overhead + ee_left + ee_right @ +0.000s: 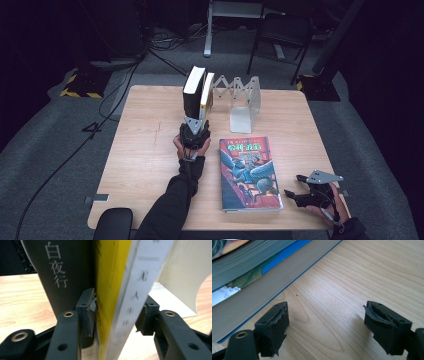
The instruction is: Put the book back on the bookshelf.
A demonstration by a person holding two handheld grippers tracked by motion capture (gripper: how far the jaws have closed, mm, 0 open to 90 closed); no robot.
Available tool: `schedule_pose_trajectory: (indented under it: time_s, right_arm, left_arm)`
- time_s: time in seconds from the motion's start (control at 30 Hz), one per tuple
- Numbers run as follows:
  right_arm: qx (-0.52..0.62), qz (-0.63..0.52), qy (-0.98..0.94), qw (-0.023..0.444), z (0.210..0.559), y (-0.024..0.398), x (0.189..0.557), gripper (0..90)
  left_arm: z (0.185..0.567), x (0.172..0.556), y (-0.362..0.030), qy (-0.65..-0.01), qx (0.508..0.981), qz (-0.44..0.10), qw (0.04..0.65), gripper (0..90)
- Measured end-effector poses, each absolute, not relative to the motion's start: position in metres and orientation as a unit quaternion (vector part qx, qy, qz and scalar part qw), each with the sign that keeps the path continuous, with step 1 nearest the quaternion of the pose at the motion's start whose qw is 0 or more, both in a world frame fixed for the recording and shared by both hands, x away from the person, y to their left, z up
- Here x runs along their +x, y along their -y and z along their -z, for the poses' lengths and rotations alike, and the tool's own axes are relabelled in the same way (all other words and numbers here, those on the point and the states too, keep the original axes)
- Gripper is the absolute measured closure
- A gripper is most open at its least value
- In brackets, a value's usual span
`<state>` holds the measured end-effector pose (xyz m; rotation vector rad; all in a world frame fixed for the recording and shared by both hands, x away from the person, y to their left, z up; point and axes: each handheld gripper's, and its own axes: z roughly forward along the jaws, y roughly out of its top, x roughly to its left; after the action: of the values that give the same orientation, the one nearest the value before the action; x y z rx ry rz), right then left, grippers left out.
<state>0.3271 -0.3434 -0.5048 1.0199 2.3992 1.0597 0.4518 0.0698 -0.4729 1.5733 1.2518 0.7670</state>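
Two books stand upright at the back middle of the table: a black book [192, 92] and, to its right, a thinner yellow and white book [207, 92]. My left gripper [195, 128] is shut on the yellow and white book [117, 285] low on its spine, one pad on each cover, with the black book [65, 277] just beyond the left pad [87, 312]. A colourful book [248, 172] lies flat at the front. My right gripper [296, 194] rests open on the wood right of it, and its open gripper [327, 322] holds nothing beside the page edge [249, 297].
A metal accordion book rack [243, 102] stands right of the upright books. The wooden table [145, 150] has bare room on its left half. Chairs, cables and stands sit on the dark floor behind.
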Motion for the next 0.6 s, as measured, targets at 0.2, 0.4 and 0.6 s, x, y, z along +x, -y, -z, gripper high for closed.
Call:
schedule_pose_trajectory:
  time_s: [0.2, 0.4, 0.6]
  right_arm:
    - [0.357, -0.371, -0.841, 0.163, 0.505, 0.343, 0.327, 19.9]
    - [0.357, -0.372, -0.841, 0.163, 0.505, 0.343, 0.327, 19.9]
    - [0.357, -0.372, -0.841, 0.162, 0.505, 0.344, 0.327, 19.9]
  left_arm:
    - [0.478, 0.438, -0.078, -0.493, 0.657, -0.288, 0.492, 49.7]
    - [0.476, 0.425, -0.08, -0.469, 0.667, -0.299, 0.496, 56.3]
    - [0.476, 0.423, -0.081, -0.461, 0.668, -0.302, 0.501, 73.7]
